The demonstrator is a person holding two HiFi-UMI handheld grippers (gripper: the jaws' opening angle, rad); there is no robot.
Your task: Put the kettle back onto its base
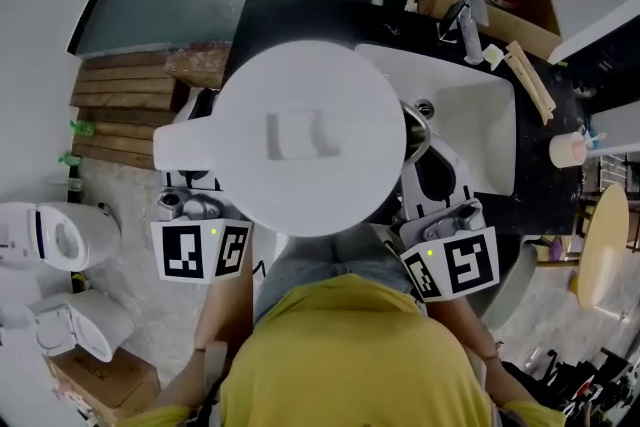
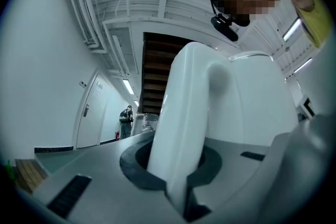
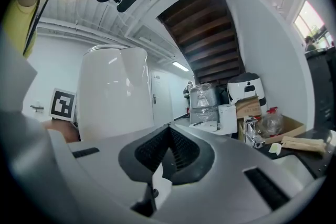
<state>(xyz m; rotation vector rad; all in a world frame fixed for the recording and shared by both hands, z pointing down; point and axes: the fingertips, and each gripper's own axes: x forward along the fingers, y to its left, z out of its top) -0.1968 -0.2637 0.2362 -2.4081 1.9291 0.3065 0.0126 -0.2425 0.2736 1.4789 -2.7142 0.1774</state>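
Carrying kettle [image 1: 310,135] high over counter [image 1: 545,200]; left hand-held gripper [image 2: 177,178] pinches its handle [image 2: 189,92], right hand-held gripper [image 3: 167,162] pressed together beside it. Base unseen; next: find it, lower kettle squarely

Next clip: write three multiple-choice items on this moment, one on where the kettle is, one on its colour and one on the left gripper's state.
1. Where is the kettle?
A. Held up before the person, over the counter beside the sink
B. Standing in the basin
C. On the floor by the wooden pallet

2. What colour is the kettle?
A. Black
B. White
C. Red

3. What is the left gripper doing?
A. Wide open, empty
B. Shut on the tap
C. Shut on the kettle's handle

Answers:
1 A: the head view shows it large, covering part of the counter.
2 B: body and lid look white in every view.
3 C: the left gripper view shows the handle clamped between its jaws.
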